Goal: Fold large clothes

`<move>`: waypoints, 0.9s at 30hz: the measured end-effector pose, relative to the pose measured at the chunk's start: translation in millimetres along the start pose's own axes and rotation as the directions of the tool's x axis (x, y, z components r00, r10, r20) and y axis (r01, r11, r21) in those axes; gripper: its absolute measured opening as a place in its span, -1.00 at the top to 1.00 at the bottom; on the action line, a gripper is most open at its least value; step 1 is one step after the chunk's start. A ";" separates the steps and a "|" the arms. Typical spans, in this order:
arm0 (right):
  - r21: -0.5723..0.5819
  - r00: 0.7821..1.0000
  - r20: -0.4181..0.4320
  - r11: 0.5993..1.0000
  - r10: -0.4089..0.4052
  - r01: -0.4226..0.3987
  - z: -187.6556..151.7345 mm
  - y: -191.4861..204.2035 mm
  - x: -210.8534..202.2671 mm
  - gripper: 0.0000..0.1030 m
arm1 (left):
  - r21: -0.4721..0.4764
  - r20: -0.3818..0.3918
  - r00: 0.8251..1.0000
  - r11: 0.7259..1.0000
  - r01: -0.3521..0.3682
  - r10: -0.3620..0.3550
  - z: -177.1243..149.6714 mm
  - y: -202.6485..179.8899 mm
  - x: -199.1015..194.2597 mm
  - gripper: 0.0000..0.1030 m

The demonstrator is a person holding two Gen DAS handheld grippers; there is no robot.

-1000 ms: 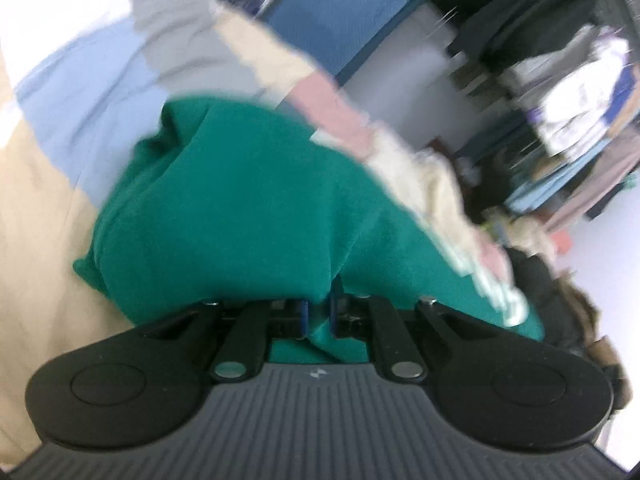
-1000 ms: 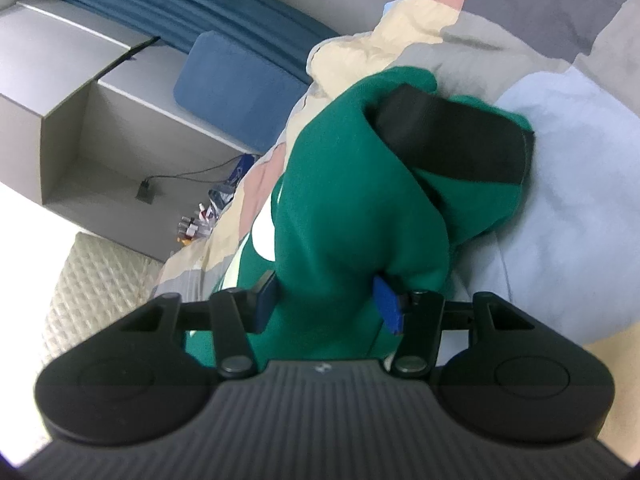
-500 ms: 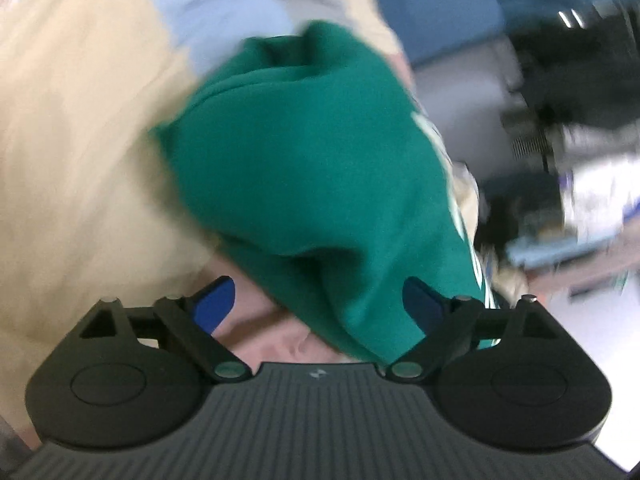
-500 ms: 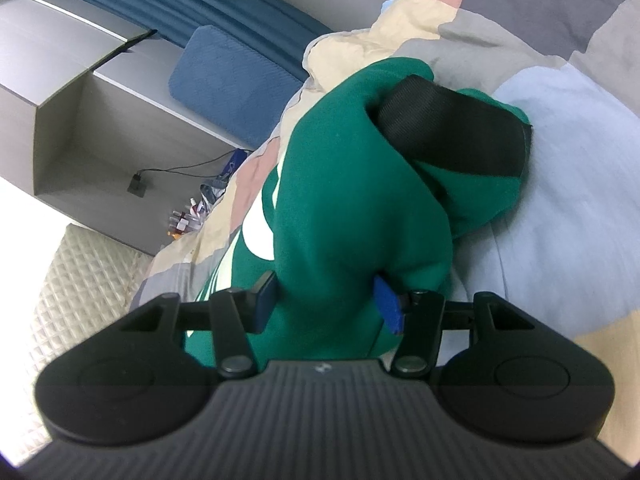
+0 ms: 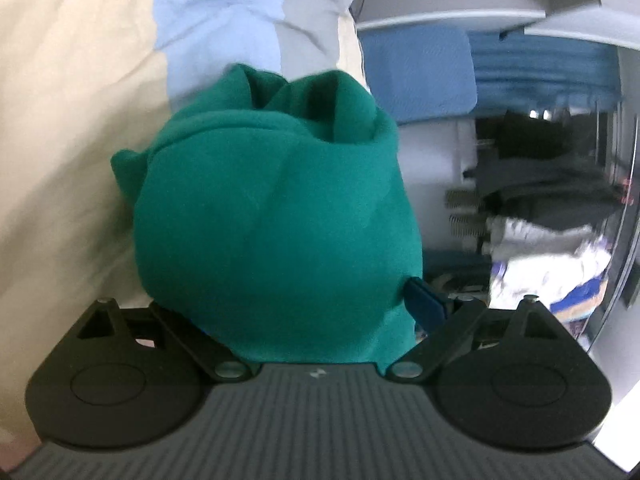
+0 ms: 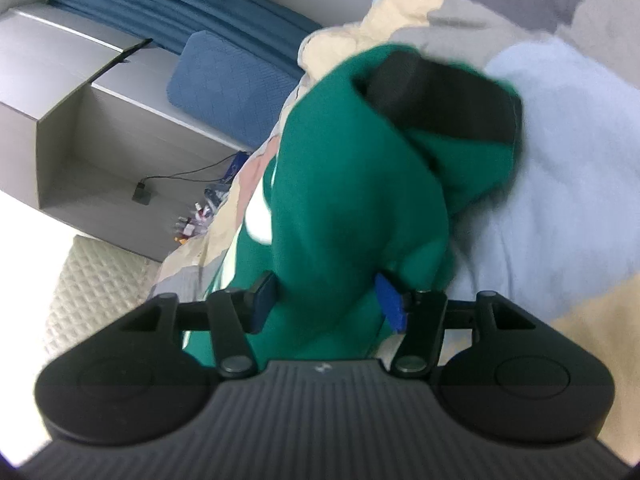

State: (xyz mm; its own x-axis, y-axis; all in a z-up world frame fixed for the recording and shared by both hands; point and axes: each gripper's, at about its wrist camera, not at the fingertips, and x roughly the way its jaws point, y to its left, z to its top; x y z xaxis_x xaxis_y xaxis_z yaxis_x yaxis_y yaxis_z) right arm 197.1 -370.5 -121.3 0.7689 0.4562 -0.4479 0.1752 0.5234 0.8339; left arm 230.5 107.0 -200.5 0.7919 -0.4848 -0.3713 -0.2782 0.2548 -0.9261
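Observation:
A green garment (image 5: 276,216) lies bunched on a patchwork bedspread (image 5: 60,120) of cream, light blue and grey. My left gripper (image 5: 288,304) stands wide open, and the green bundle bulges up between its jaws, hiding the left pad; the right pad (image 5: 424,304) shows beside the cloth. In the right wrist view the same garment (image 6: 352,200), with a black band (image 6: 440,96) at its far end, runs between the blue pads (image 6: 390,300) of my right gripper (image 6: 326,300). Its jaws are opening slightly, still touching a thick fold of the cloth.
A blue cushion (image 6: 228,80) and grey shelving (image 6: 80,120) stand beyond the bed. Hanging and piled clothes (image 5: 540,208) fill the right of the left wrist view. A white quilted surface (image 6: 100,280) lies at lower left. The light blue patch (image 6: 560,160) spreads to the right.
My left gripper let go of the green cloth and its jaws spread wide; it rolled and sank toward the bundle. The right gripper stayed put, its jaws a little wider.

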 end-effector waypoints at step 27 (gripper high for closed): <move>0.293 0.991 0.118 0.951 0.063 -0.096 -44.2 -18.2 41.5 -0.76 | 0.083 0.059 0.996 0.994 -0.071 0.066 4.9 -17.4 6.7 0.14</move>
State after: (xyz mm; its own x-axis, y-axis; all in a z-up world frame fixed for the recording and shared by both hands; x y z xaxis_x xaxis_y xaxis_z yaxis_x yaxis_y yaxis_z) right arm 198.6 -329.3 -169.4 0.8456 0.4005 -0.3531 0.2735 0.2430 0.9307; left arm 243.3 103.5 -186.5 0.8023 -0.4169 -0.4271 -0.2878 0.3568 -0.8888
